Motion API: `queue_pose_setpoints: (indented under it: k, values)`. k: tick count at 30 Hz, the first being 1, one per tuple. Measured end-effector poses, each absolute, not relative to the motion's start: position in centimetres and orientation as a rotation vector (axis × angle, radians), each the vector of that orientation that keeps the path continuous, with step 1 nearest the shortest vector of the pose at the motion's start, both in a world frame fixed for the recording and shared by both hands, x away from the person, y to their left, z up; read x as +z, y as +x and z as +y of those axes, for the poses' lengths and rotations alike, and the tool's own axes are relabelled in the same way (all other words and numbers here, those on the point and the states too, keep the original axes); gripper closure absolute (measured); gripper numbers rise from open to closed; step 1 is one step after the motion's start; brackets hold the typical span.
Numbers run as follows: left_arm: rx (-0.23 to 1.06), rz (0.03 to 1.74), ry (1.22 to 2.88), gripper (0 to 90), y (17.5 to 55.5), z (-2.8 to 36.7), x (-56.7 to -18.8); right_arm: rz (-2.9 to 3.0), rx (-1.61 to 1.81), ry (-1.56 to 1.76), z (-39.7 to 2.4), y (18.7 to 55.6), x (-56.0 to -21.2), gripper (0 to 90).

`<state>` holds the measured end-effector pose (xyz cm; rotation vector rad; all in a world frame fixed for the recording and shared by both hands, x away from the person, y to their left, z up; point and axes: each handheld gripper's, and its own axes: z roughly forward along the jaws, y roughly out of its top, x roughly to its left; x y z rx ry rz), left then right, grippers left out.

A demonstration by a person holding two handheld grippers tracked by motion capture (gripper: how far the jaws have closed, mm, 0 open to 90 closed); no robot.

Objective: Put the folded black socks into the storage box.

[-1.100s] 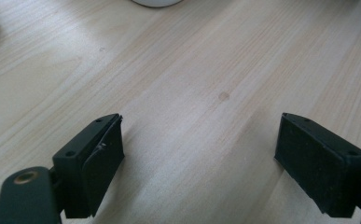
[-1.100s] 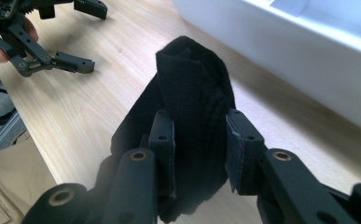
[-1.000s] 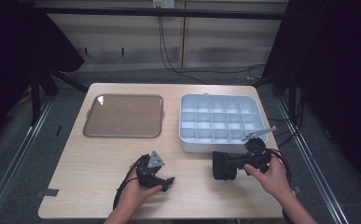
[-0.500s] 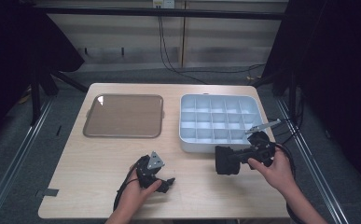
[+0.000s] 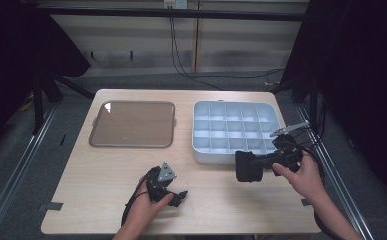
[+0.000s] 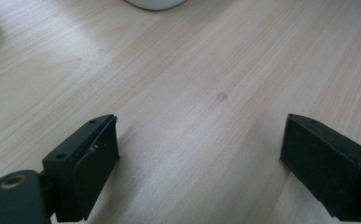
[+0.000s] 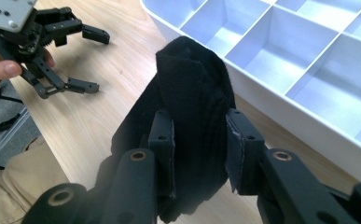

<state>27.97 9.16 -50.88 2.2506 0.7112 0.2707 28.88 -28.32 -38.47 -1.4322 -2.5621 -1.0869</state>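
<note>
The right gripper is pinching a rolled black cloth, its two black pads pressing into the fabric from either side. In the right gripper view the cloth is bulging out between the jaws and standing above them. In the high view the bundle is hanging over the wooden worktop, just in front of the near edge of the white divided tray, close to its front right corner; whether it is touching the tray I cannot tell. The person's right hand is gripping the tool from behind, with its cable trailing off to the right.

The left gripper is resting low over the near part of the worktop, its jaws spread wide with only bare wood between them, as the left gripper view is showing. The left hand is wrapping around its body. A clear brownish lid is lying flat on the far left of the worktop, well apart from both grippers.
</note>
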Motion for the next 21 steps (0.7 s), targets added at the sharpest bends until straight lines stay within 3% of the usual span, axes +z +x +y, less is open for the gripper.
queue_pose_setpoints:
  k: [21]
  values:
    - [0.270,0.711,2.251,10.7,28.0,9.2,-50.9,-2.548,-1.112,-1.546,-31.1,30.8,-36.0,67.1]
